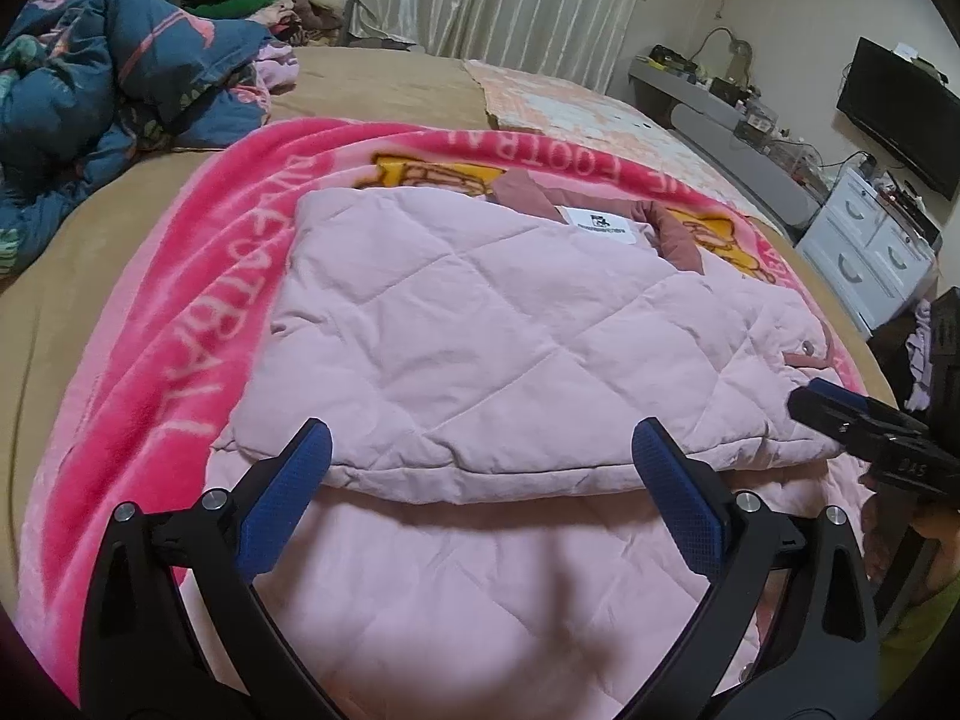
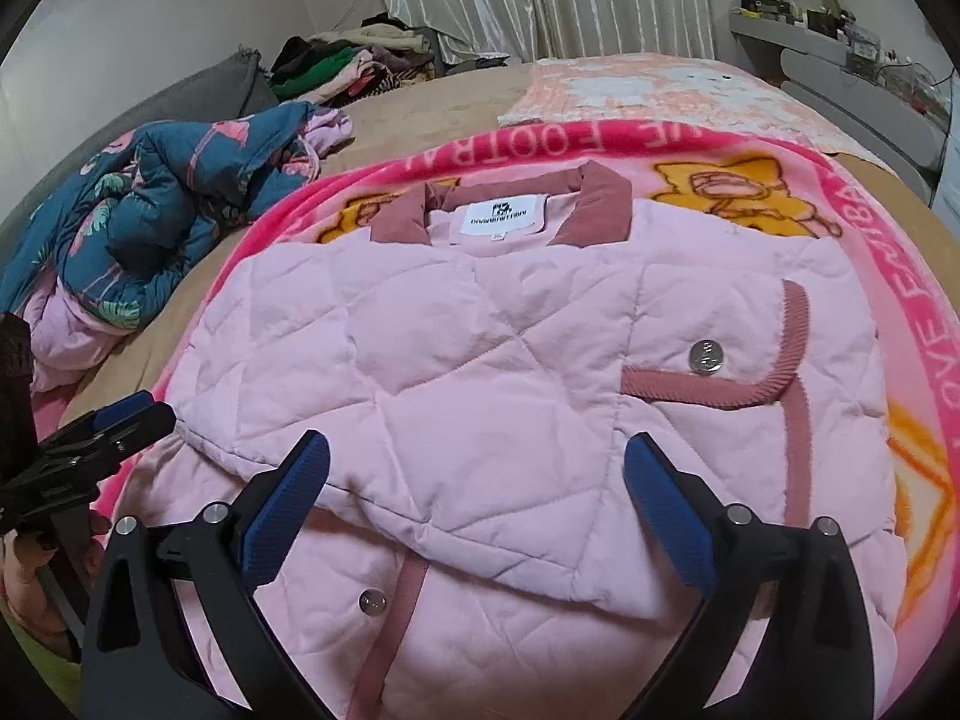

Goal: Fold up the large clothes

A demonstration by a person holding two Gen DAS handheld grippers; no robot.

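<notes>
- Pale pink quilted padded jacket (image 2: 480, 360) lies folded on the bright pink fleece blanket with lettering (image 1: 180, 300), white neck label (image 2: 503, 217) facing up.
- Your left gripper (image 1: 480, 468) is spread wide at the near folded edge, nothing between the pads.
- Your right gripper (image 2: 477, 468) likewise: wide, empty.
- Blanket sits on the tan bed sheet (image 1: 372, 84); crumpled dark blue floral quilt (image 2: 150, 210) lies beside it.

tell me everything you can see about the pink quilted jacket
The pink quilted jacket looks soft and padded, with diamond stitching, a darker rose collar, a white neck label, rose trim and metal snaps. It lies flat on a pink printed blanket, its lower part folded up over itself. Neither open gripper holds it.
</notes>
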